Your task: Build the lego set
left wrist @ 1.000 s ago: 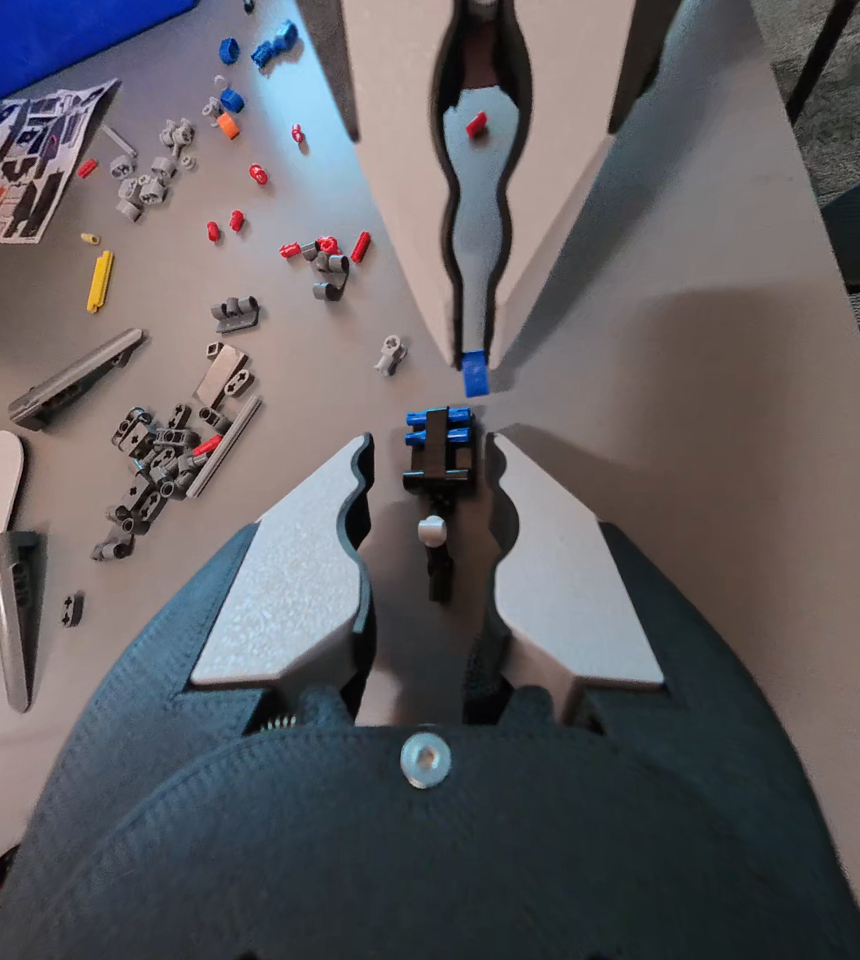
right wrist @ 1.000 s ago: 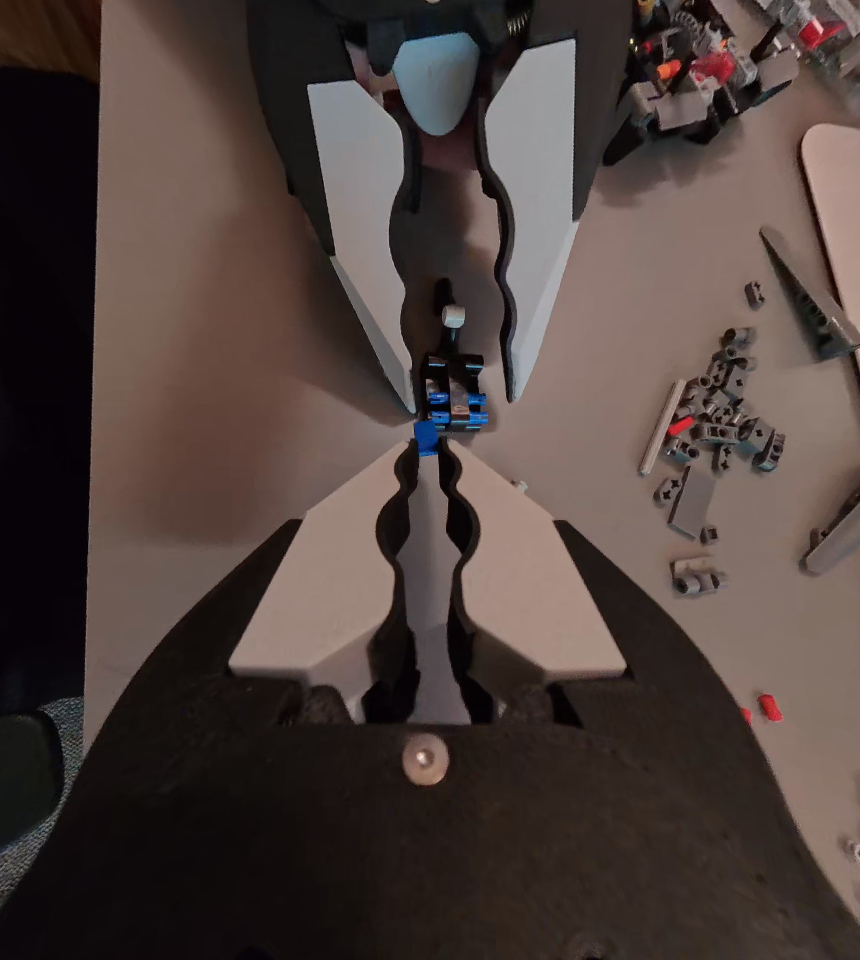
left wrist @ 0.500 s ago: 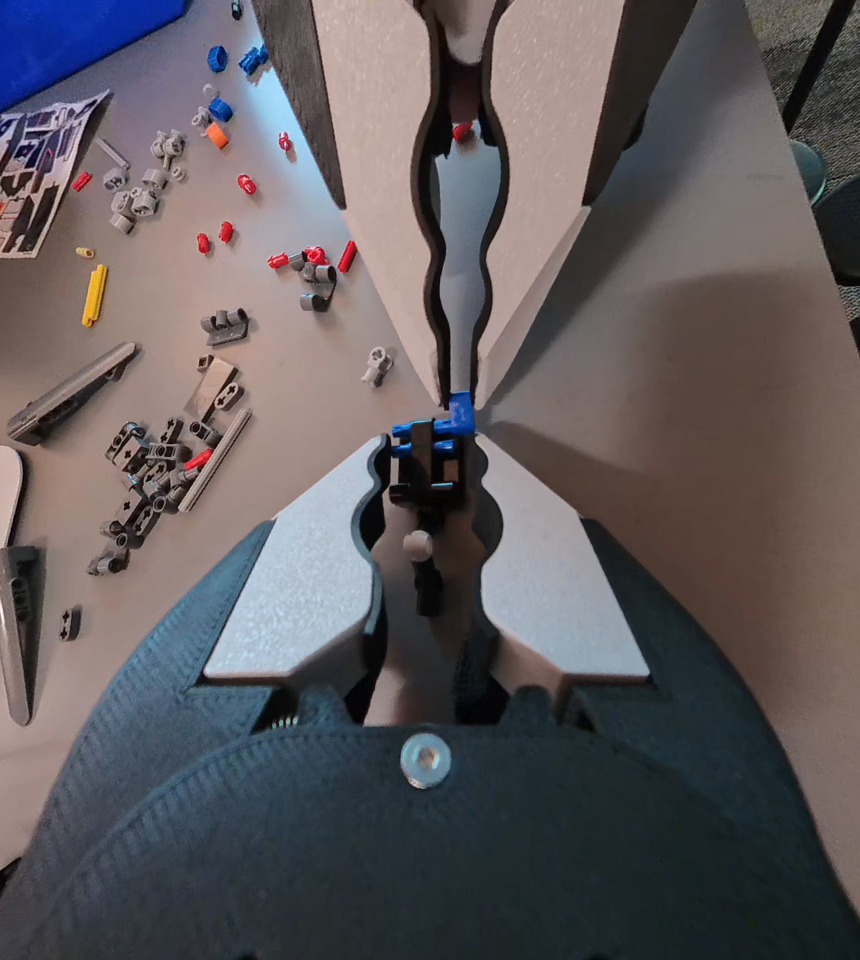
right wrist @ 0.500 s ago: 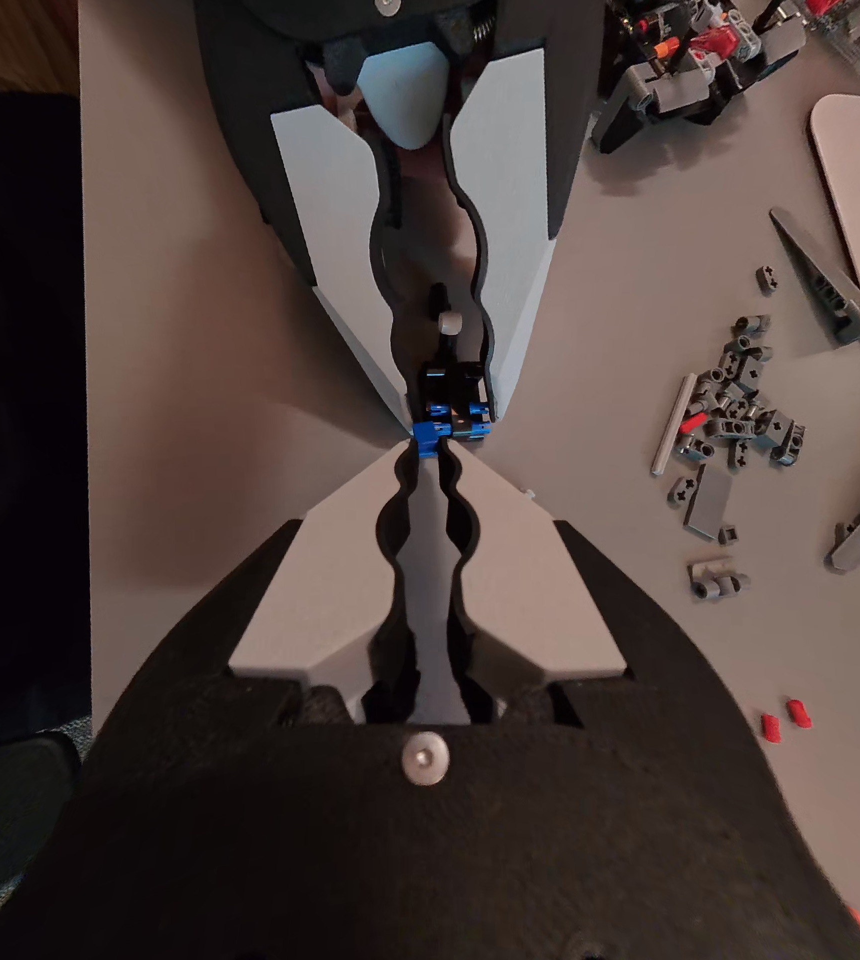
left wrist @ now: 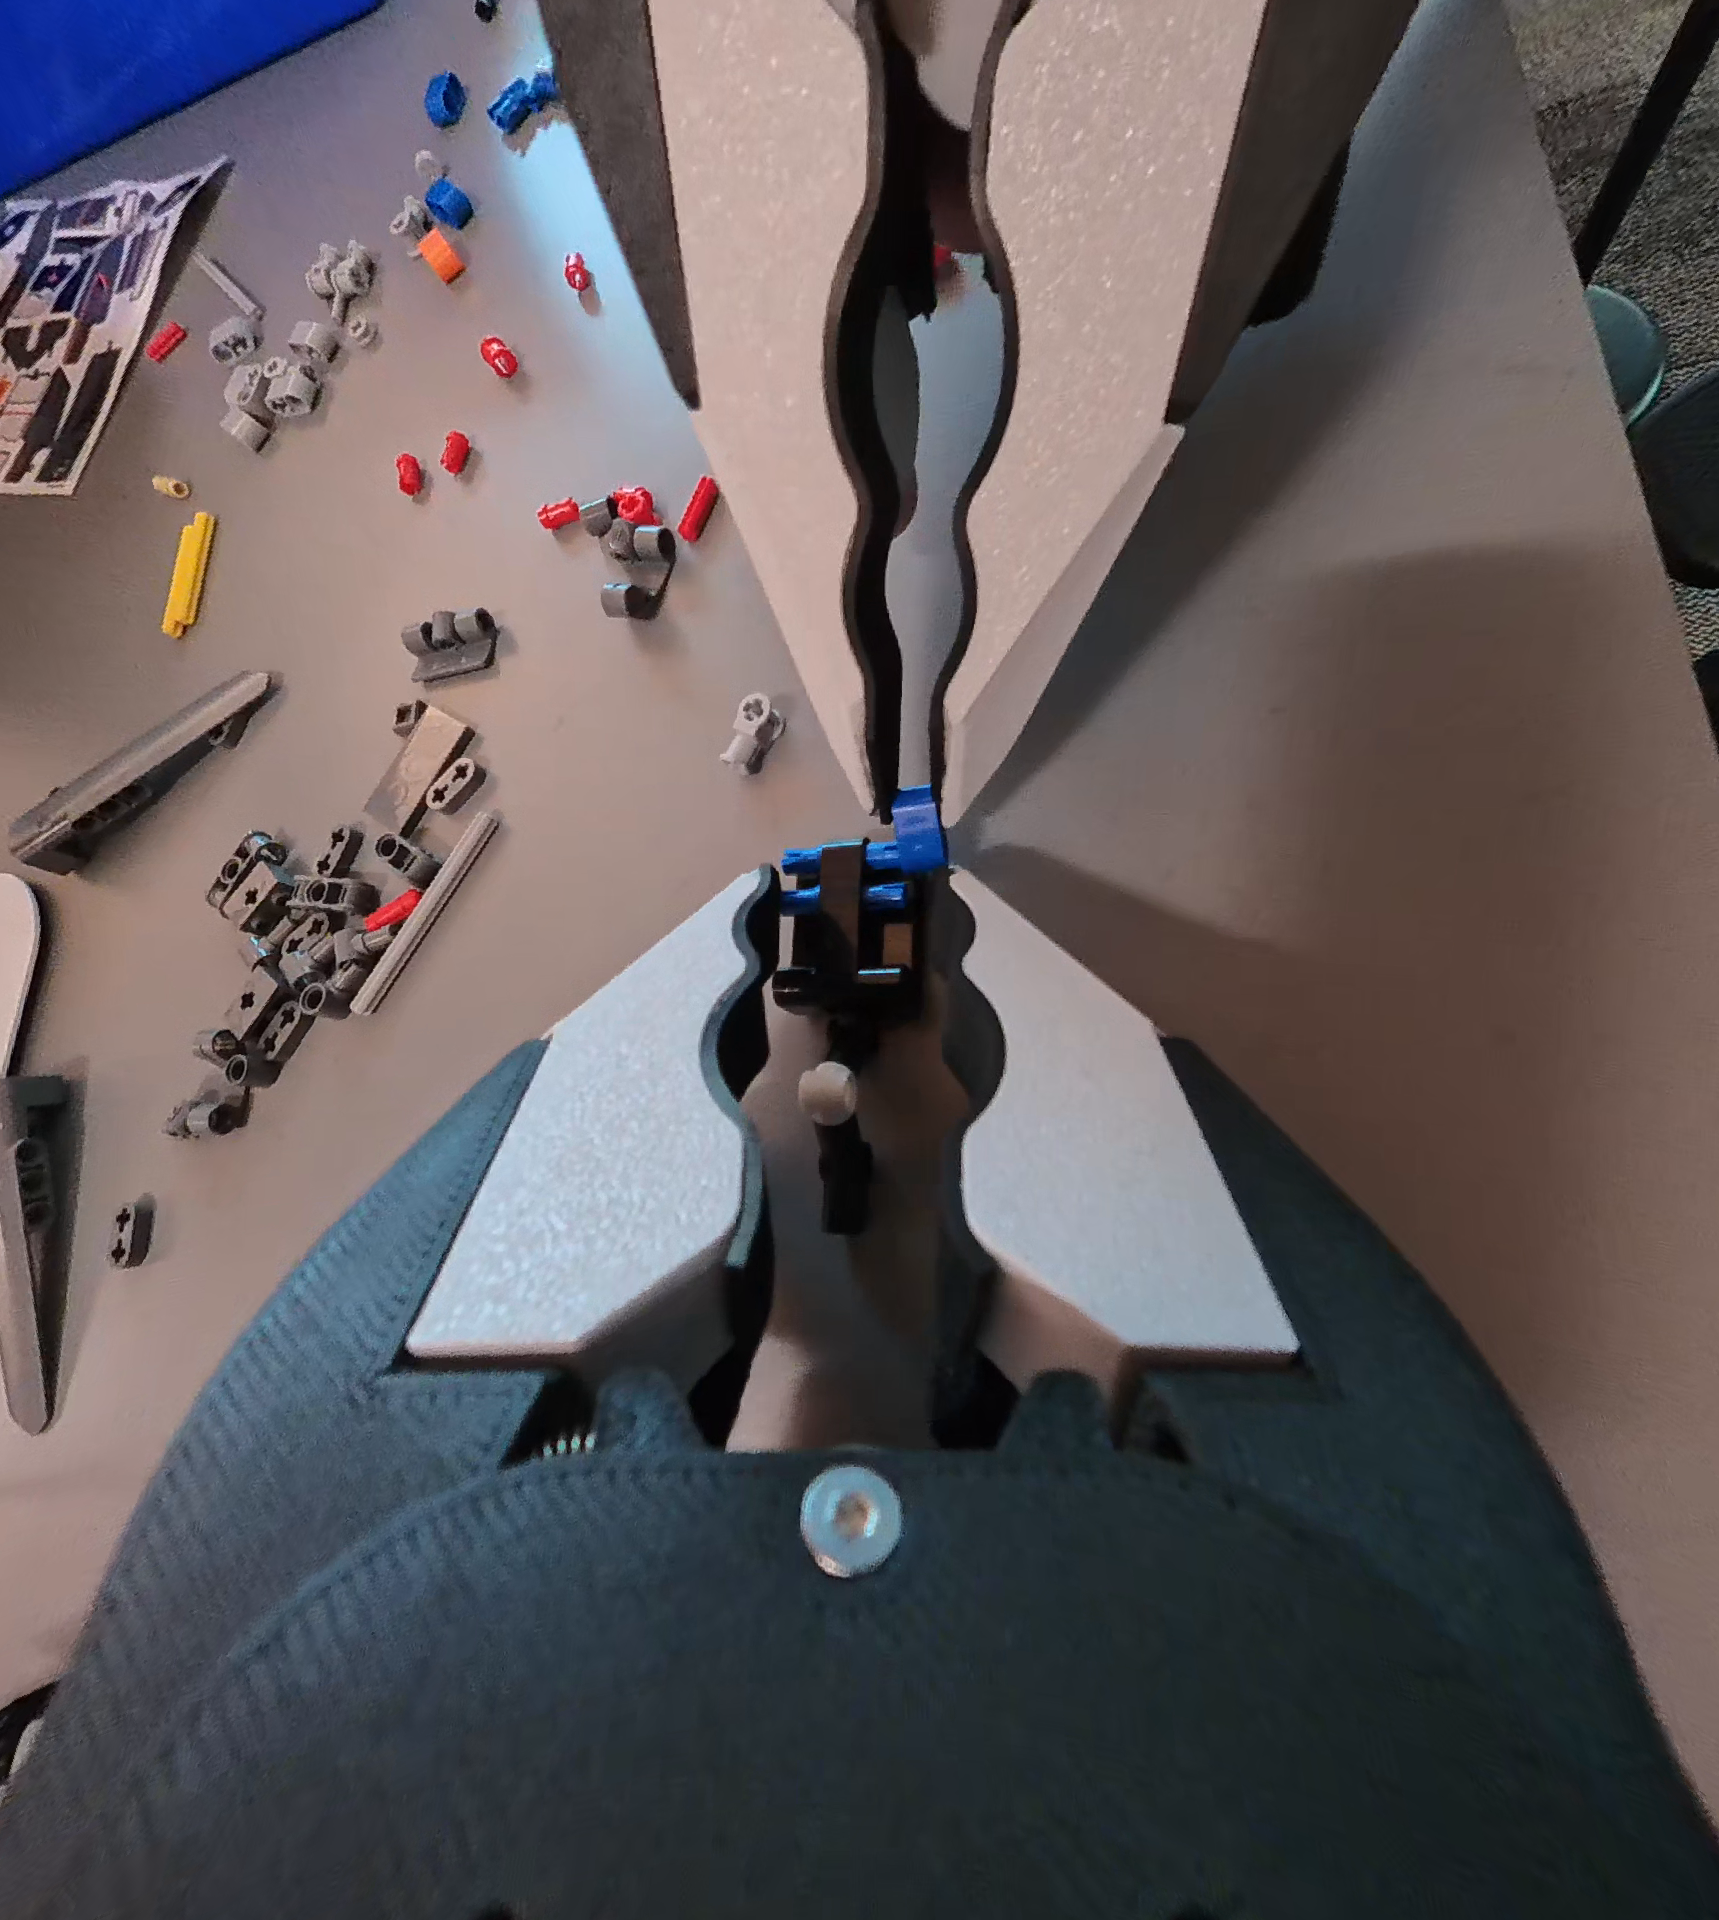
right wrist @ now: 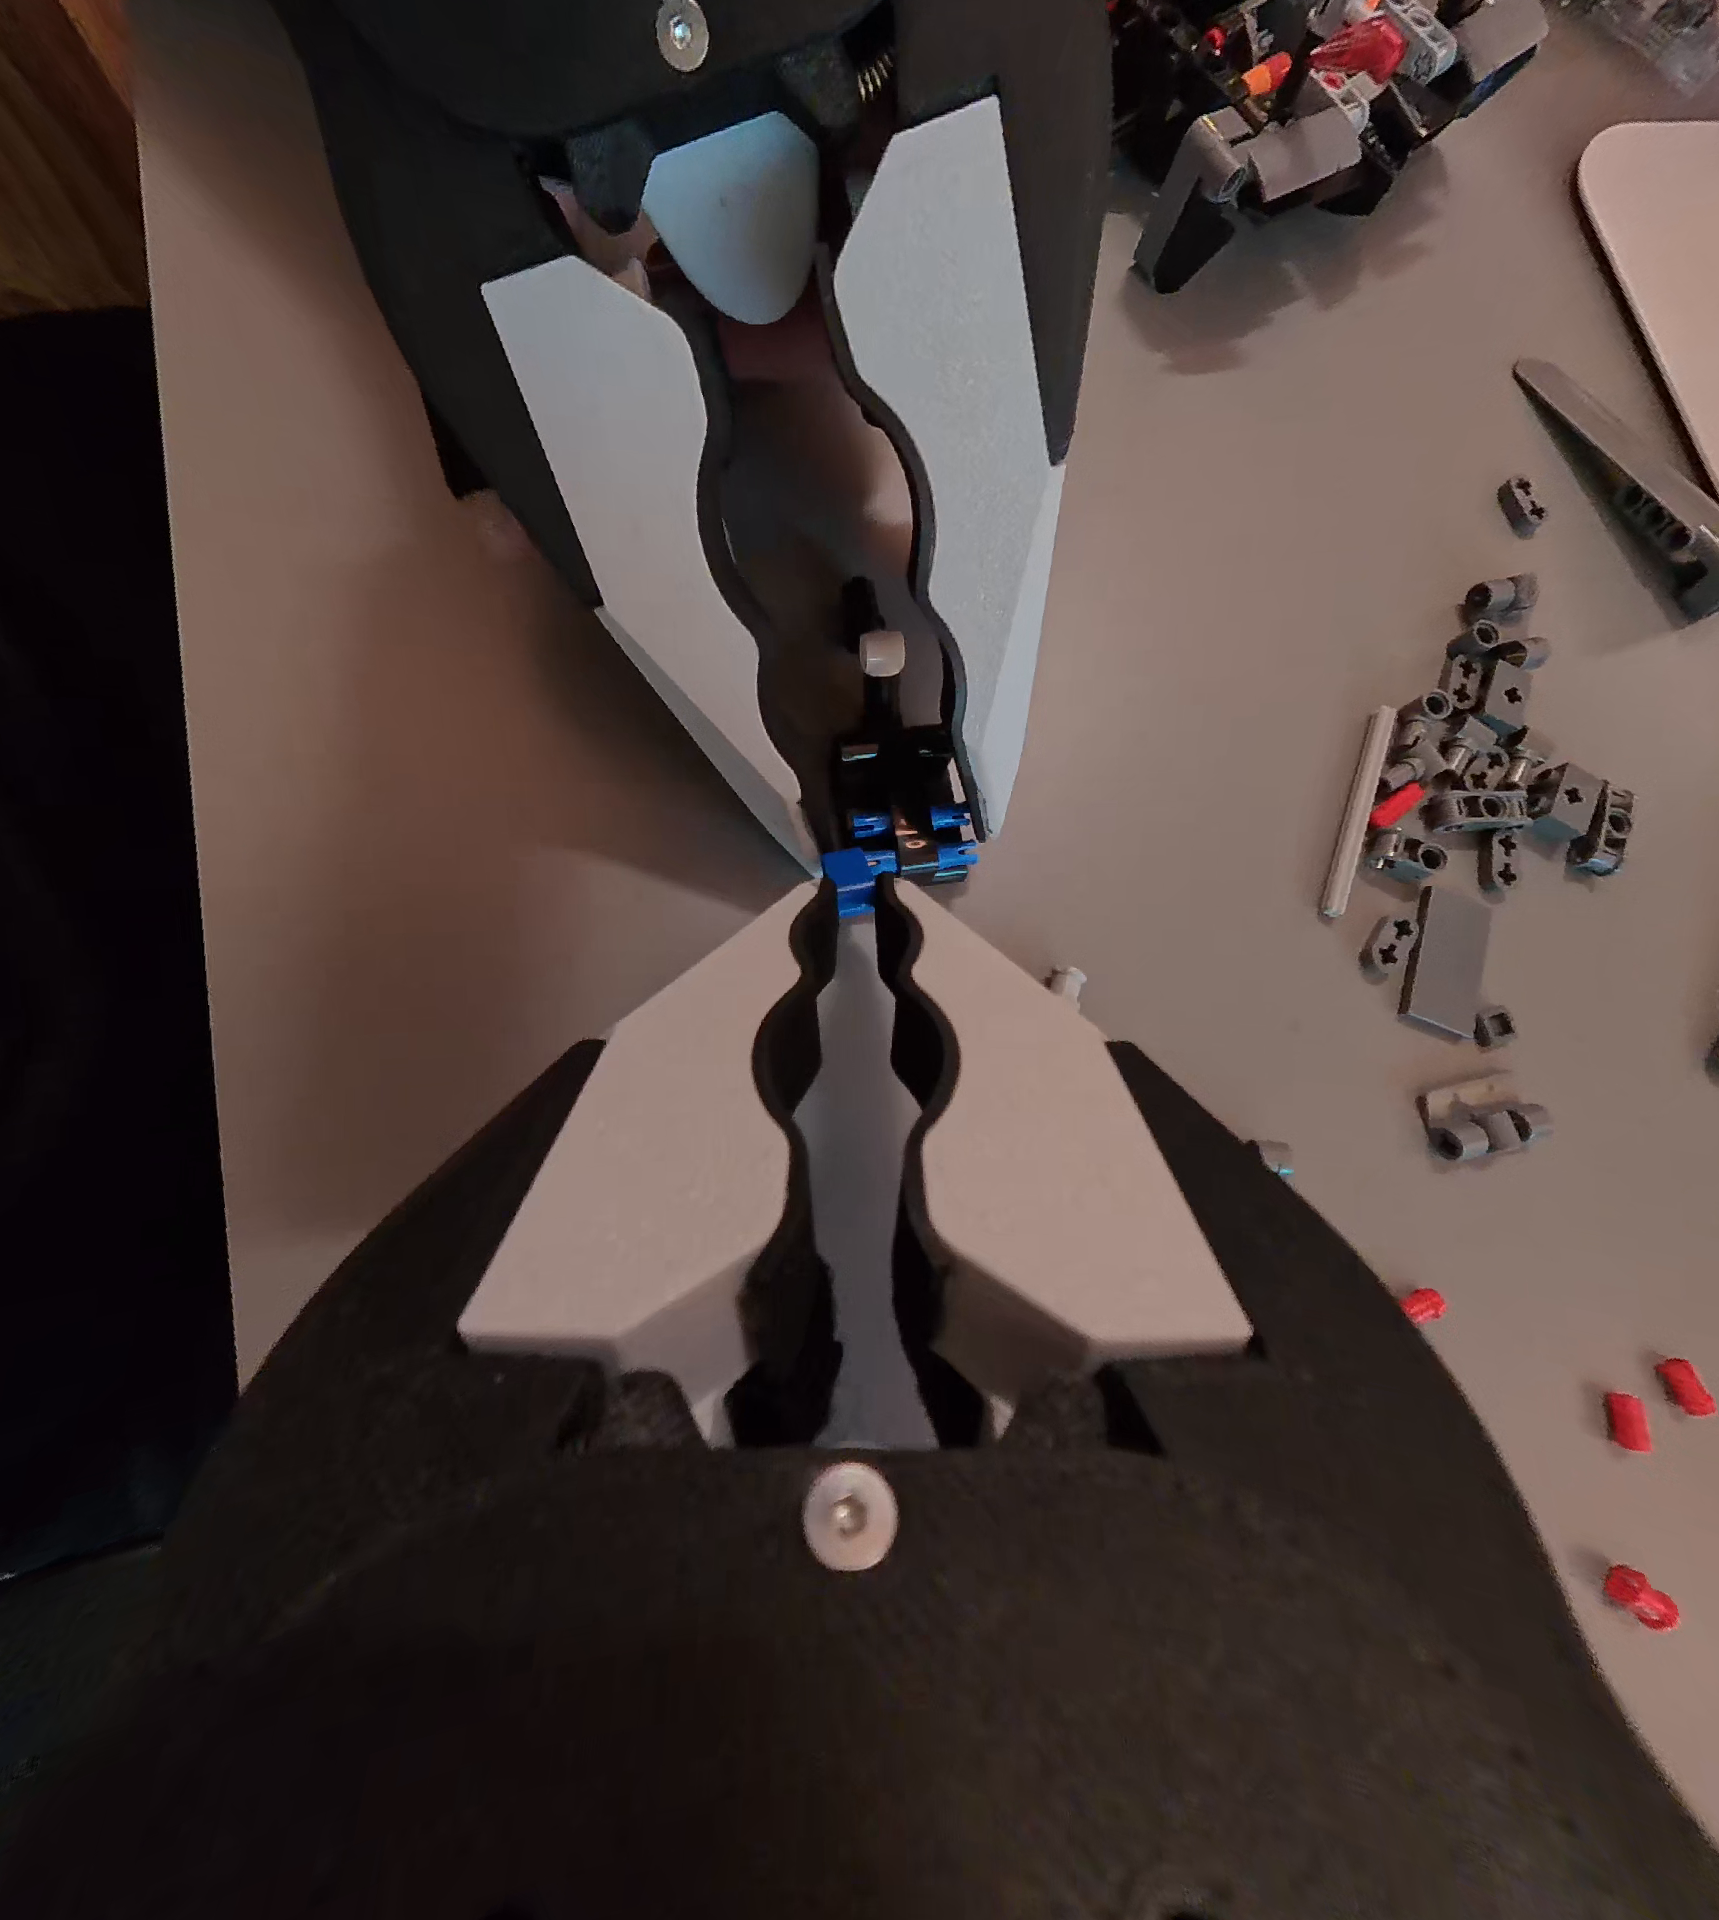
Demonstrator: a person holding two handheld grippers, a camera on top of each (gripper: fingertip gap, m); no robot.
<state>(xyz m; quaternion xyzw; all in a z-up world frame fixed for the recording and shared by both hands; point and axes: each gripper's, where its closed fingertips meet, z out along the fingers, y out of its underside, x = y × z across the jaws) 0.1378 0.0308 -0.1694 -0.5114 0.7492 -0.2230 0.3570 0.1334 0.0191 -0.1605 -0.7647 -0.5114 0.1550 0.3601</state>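
Near the table's point(left wrist: 1354, 935) long edge: left gripper point(left wrist: 850, 914) clamped on a black block with blue pegs point(left wrist: 850, 935), right gripper point(right wrist: 855, 894) pinching a small blue piece point(right wrist: 850, 881) against it. Likely trouble: slight misalignment, piece popping free, dropping off the edge.

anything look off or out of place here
Nothing damaged. Loose building pieces lie scattered over the table, with a jumbled grey heap. The left gripper clamps a black-and-blue assembly, while the right gripper pinches a small blue piece against it.
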